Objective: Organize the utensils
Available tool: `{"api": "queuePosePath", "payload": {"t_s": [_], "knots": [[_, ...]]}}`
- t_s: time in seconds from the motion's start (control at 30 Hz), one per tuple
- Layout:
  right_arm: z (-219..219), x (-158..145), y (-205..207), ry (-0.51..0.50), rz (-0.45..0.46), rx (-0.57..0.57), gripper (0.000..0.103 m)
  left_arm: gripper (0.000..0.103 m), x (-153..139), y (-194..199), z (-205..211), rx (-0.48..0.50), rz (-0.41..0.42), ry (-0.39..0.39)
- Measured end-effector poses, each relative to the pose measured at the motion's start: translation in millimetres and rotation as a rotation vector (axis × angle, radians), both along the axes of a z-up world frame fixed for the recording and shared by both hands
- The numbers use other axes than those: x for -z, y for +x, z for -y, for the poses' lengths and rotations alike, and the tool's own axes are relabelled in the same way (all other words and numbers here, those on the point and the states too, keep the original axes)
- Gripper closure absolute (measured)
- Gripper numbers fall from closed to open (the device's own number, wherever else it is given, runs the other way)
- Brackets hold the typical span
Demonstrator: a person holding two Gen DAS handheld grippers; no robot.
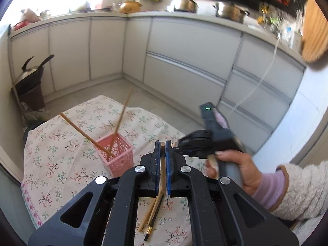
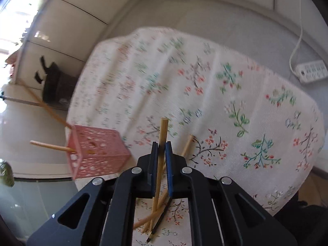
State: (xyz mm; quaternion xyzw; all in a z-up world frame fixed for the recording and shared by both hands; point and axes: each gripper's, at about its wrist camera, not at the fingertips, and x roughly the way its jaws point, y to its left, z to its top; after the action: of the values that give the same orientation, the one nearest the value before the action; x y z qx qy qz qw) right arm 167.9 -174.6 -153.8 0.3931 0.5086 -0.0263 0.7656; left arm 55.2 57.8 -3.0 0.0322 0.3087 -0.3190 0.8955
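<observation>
A pink perforated basket (image 1: 115, 154) stands on the floral tablecloth (image 1: 61, 164) with two wooden chopsticks (image 1: 123, 112) leaning out of it. It also shows in the right wrist view (image 2: 96, 155). My left gripper (image 1: 163, 143) is shut on a wooden chopstick (image 1: 163, 172), just right of the basket. My right gripper (image 2: 162, 143) is shut on another wooden chopstick (image 2: 163, 131), held above the cloth. Several loose chopsticks (image 2: 155, 219), one of them black, lie on the cloth under the grippers. The right gripper's body (image 1: 213, 139) and the hand holding it appear in the left wrist view.
White kitchen cabinets (image 1: 184, 47) surround the table, with pots on the counter. A black wok (image 1: 28, 75) sits on a stand at the far left. A white power strip (image 2: 311, 70) lies on the floor beyond the table. The table edge drops off at the right.
</observation>
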Motion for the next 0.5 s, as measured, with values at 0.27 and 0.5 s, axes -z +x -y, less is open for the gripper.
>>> {"api": "queuePosePath", "payload": {"t_s": [0.27,0.5], "knots": [[23,-70,-33,-0.032,0.223,-0.019,0.096,0.099,-19,3,-21,-0.097,0.021,-0.129],[35,-104,-55,-0.118,0.314,-0.060,0.096,0.076,27,35,-18,-0.146,-0.279,0.067]]}}
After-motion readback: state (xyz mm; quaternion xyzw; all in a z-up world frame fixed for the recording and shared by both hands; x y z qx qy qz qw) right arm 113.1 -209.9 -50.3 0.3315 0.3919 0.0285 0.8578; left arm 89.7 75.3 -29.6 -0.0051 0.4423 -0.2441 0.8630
